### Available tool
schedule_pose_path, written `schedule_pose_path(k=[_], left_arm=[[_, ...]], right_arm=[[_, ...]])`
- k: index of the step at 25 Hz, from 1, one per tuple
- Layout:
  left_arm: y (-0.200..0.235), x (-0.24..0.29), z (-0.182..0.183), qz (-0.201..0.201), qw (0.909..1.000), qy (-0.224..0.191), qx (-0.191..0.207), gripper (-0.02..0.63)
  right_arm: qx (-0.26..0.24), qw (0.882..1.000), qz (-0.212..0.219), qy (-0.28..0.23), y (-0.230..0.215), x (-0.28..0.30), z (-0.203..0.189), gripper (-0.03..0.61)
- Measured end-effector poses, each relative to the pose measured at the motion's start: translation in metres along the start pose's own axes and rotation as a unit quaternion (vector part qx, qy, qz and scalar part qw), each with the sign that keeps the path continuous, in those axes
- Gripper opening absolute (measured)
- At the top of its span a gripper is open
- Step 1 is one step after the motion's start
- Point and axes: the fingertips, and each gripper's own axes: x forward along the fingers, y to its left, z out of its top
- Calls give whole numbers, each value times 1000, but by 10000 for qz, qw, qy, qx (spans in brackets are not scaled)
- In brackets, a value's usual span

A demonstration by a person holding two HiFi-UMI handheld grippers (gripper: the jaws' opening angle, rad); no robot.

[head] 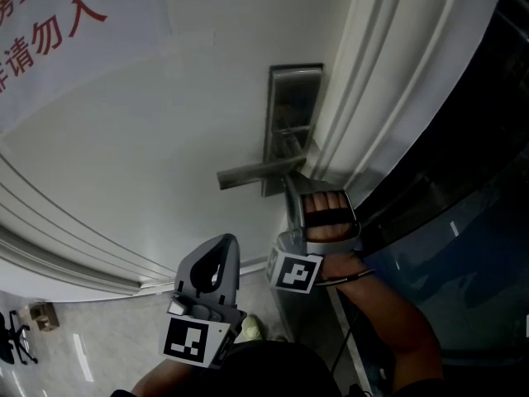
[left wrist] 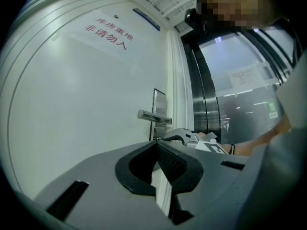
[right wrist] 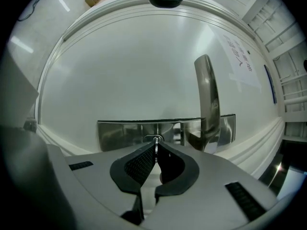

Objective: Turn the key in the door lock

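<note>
White door (head: pixel 165 139) fills the frame: the right gripper (right wrist: pixel 156 150) pinches the key (right wrist: pixel 155 139), seated in the lock plate (right wrist: pixel 120 131) below the lever handle (right wrist: pixel 207 99). The left gripper (left wrist: pixel 156 147) hangs back, jaws together and empty. Key inserted and gripped; the turn itself likely still to come.

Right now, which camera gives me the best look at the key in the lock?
The right gripper view: the key sits edge-on between the right gripper's shut jaws, at the lock plate. In the head view that gripper covers it. The left gripper view shows only a tiny glint below the door handle, too small to be sure.
</note>
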Motion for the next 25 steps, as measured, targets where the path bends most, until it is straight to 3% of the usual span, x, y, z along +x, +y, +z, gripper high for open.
schedule_pose_path(k=[9, 14, 25], left_arm=[[8, -1, -3, 24, 10000, 28, -71, 5], [8, 0, -4, -5, 10000, 15, -91, 5], [5, -1, -5, -35, 9999, -3, -145, 5]], right_arm=[[-264, 9996, -34, 4, 1, 10, 2, 20], [-318, 9992, -259, 4, -2, 9, 2, 20], [-222, 9992, -276, -172, 2, 2, -1, 20]])
